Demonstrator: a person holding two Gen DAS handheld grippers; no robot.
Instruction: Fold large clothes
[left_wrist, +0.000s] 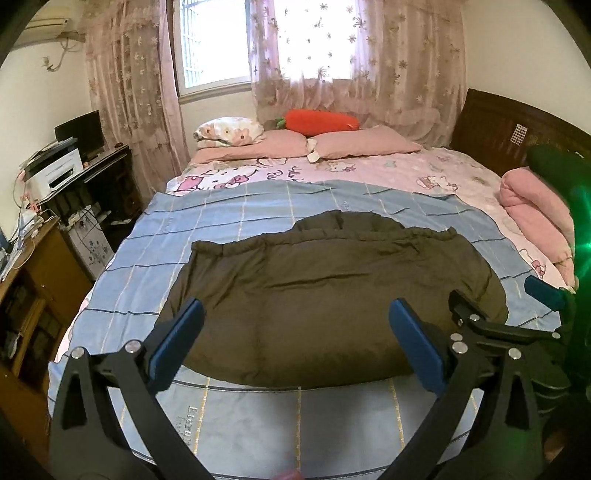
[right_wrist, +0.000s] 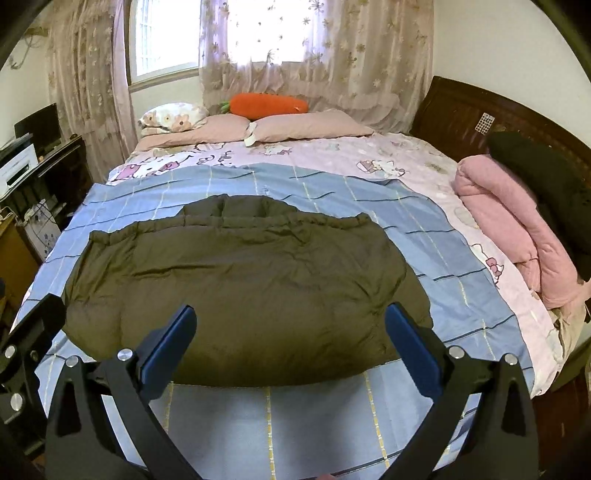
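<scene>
A dark olive padded jacket (left_wrist: 325, 273) lies folded into a wide, puffy bundle on the blue checked sheet (left_wrist: 229, 218), its gathered edge toward the pillows. My left gripper (left_wrist: 295, 314) hovers over the jacket's near edge, open wide, with nothing between its blue pads (left_wrist: 177, 343). In the right wrist view the same jacket (right_wrist: 240, 273) sits on the sheet (right_wrist: 436, 229). My right gripper (right_wrist: 291, 314) hangs open over its near edge, touching nothing. The right gripper (left_wrist: 500, 295) also shows at the right of the left wrist view, close beside the left one.
Pink pillows (right_wrist: 306, 127) and an orange carrot plush (right_wrist: 269, 105) lie at the far end of the bed. A rolled pink quilt (right_wrist: 506, 218) and a dark garment (right_wrist: 535, 166) rest along the right side by the wooden headboard (right_wrist: 461, 107). A desk with a printer (left_wrist: 59, 170) stands to the left.
</scene>
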